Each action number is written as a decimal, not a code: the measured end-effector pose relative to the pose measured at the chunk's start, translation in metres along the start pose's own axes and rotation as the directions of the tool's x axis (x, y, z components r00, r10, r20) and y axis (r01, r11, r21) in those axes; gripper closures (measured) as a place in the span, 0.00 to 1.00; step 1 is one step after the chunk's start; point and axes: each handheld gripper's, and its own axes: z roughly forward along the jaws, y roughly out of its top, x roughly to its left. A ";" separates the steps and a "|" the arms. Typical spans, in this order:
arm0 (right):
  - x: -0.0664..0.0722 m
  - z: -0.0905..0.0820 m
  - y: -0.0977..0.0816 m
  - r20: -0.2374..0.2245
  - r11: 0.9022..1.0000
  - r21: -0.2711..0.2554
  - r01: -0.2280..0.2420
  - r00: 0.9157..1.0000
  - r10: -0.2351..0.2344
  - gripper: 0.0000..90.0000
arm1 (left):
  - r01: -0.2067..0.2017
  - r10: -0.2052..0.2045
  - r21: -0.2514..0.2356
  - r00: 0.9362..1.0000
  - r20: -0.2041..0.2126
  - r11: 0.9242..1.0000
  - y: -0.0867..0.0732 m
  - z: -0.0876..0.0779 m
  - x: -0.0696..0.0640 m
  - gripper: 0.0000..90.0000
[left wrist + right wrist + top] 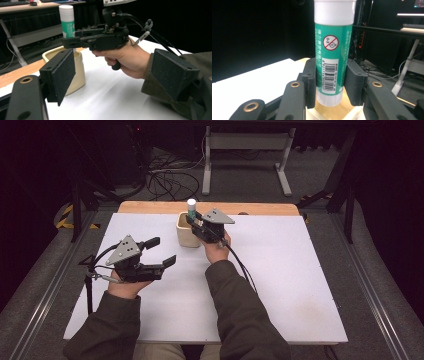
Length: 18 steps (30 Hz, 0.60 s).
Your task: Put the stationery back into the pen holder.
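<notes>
A green glue stick with a white cap stands upright between the pads of my right gripper, which is shut on it. The stick hangs just above the mouth of a cream cup at the far middle of the table; its lower end is over the cup's opening. In the left gripper view the same stick rises above the cup. My left gripper rests to the left of the cup, its pads wide apart with nothing between them.
The white tabletop has a wooden strip along its far edge. Beyond it are cables on the floor and a grey stand. A cable trails from the right gripper along the forearm.
</notes>
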 end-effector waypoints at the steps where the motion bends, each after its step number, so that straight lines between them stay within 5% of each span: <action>1: -0.001 0.001 -0.002 0.002 1.000 0.008 -0.001 1.000 0.001 0.73 | 0.004 -0.004 -0.003 1.000 0.000 1.000 0.000 0.000 0.000 0.23; 18: -0.003 0.006 -0.013 0.021 0.998 0.067 0.001 1.000 -0.002 0.73 | 0.013 -0.013 -0.009 1.000 -0.003 1.000 0.000 -0.001 0.002 0.23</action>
